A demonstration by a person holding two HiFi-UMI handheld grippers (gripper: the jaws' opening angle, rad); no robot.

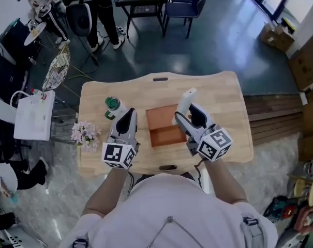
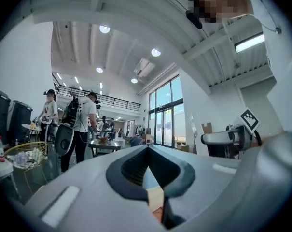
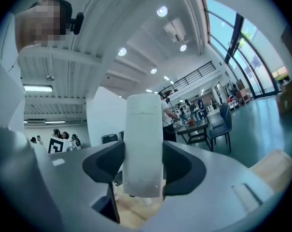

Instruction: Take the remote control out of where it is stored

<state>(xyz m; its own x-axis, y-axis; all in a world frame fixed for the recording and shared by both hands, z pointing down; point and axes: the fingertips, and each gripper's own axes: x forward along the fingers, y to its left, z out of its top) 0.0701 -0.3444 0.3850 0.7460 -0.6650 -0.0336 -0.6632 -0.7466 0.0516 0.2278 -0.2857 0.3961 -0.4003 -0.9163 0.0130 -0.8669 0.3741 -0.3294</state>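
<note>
White remote control (image 3: 144, 144) in right tongs (image 3: 144, 166); box (image 1: 160, 119) clear in head view.

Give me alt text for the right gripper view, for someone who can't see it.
The right gripper is shut on a white remote control, held upright between its dark pads, with a wooden table showing below. Behind are a high ceiling with round lights, tall windows and distant people near a blue chair.
</note>
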